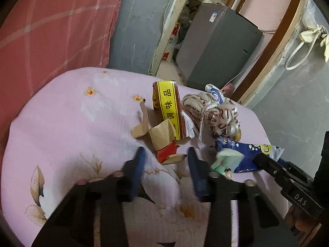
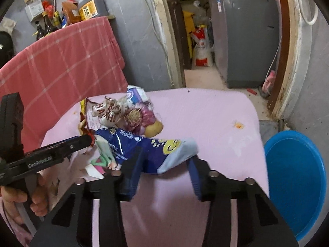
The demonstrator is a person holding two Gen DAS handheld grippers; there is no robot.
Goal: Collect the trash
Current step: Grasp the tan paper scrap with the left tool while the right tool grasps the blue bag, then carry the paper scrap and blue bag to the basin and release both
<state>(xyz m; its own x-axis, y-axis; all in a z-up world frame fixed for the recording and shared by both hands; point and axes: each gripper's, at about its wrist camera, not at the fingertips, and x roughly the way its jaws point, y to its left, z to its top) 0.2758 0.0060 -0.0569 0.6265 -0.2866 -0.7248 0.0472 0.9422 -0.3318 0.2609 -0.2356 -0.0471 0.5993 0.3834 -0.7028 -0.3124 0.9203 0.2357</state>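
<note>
A pink floral cloth (image 2: 205,119) is covering the table, a red checked blanket (image 2: 61,61) is hanging behind it, a grey metal cabinet (image 2: 242,39) is standing in the doorway, and a blue plastic basin (image 2: 296,183) is sitting beside the table.

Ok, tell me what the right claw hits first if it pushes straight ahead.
Probably the blue snack bag: it lies directly between the open right claw fingers, at their tips. Depth is hard to judge.
</note>
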